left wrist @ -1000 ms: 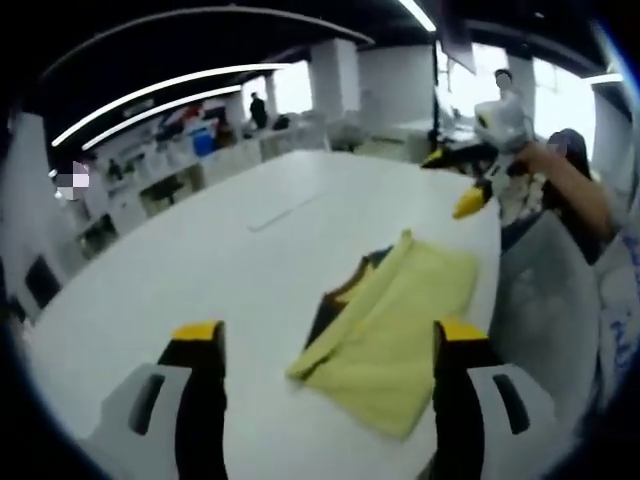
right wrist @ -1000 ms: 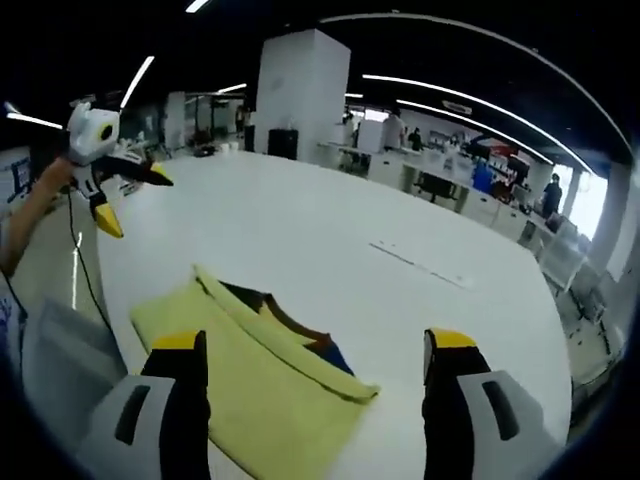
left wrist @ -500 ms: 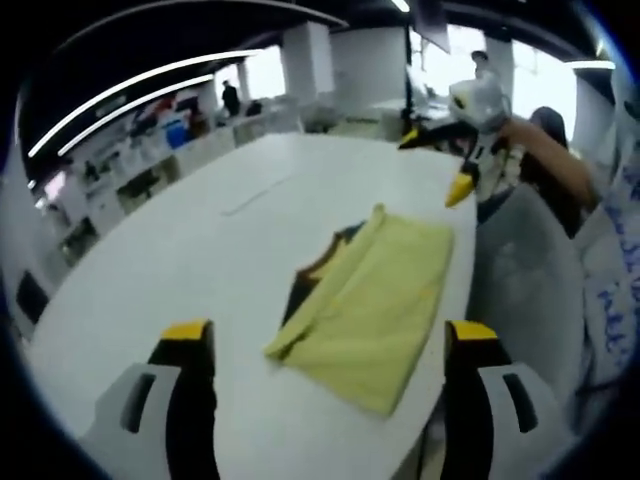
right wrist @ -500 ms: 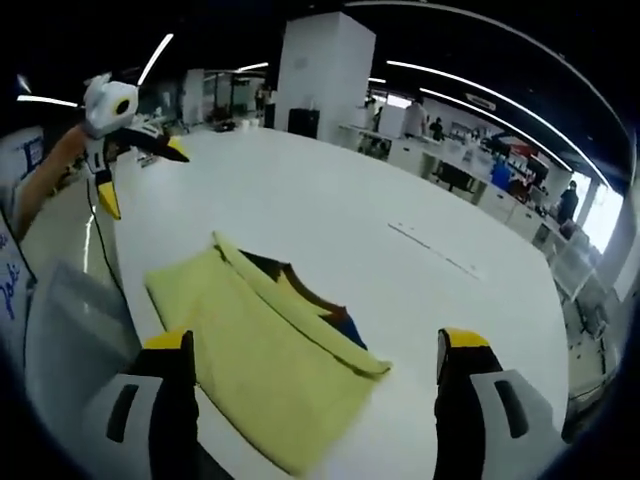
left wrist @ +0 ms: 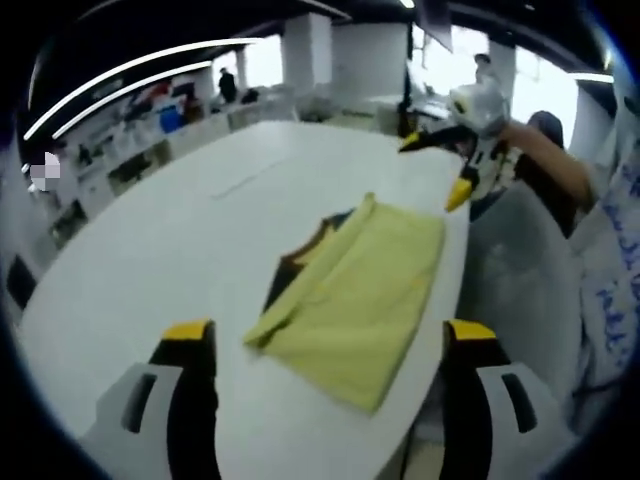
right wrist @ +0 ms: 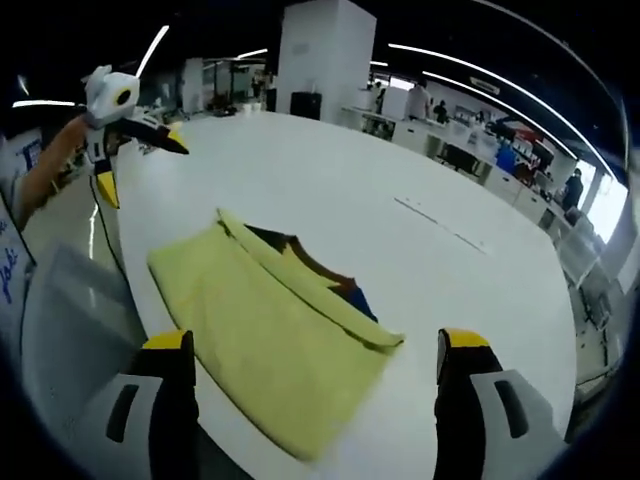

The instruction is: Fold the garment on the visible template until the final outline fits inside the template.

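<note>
A yellow garment lies folded into a rough rectangle near the white table's edge, with a dark collar part showing from under its far fold. My left gripper hovers above it, open and holding nothing. In the right gripper view the same garment lies below my right gripper, also open and apart from the cloth. The right gripper appears beyond the garment in the left gripper view, held by a hand. The left gripper appears at upper left in the right gripper view.
The white table stretches far beyond the garment, with a faint thin line marked on it. A grey chair back stands off the table's edge by the person's arm. Desks, a white pillar and people fill the background.
Both cameras have drawn back and shifted a little, so the garment sits lower and fuller in each view. The garment itself lies as before. Both grippers stay open.
</note>
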The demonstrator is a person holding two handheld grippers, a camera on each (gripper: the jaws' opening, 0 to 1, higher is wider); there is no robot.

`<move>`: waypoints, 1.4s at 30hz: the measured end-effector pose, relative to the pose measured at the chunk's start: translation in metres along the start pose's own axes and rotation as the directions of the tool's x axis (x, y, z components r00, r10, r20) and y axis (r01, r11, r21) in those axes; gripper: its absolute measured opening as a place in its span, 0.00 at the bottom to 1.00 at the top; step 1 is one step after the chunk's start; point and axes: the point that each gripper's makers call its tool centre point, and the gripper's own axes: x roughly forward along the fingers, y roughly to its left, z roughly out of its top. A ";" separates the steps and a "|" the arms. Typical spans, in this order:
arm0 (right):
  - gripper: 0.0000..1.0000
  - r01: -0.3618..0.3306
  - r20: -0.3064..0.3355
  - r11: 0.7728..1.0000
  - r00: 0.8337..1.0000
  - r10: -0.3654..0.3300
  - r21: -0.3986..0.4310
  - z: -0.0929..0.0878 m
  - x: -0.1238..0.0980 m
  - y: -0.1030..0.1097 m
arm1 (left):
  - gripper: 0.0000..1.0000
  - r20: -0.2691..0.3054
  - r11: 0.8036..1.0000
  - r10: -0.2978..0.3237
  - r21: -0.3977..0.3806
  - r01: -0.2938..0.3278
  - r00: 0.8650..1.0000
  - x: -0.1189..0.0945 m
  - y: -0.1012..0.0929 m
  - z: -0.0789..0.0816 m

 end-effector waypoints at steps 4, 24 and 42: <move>1.00 -0.005 -0.016 1.000 1.000 0.005 0.017 -0.008 0.003 -0.001 | 0.89 -0.013 1.000 -0.008 -0.017 0.008 1.000 0.004 0.000 -0.005; 0.83 -0.026 -0.044 0.998 0.999 0.029 0.056 -0.026 0.020 -0.004 | 0.76 -0.037 0.997 -0.040 -0.071 0.038 0.998 0.022 0.003 -0.021; 0.44 -0.056 -0.036 0.993 0.998 0.059 0.102 -0.031 0.039 -0.008 | 0.51 -0.081 0.992 -0.070 -0.114 0.061 0.994 0.054 0.015 -0.037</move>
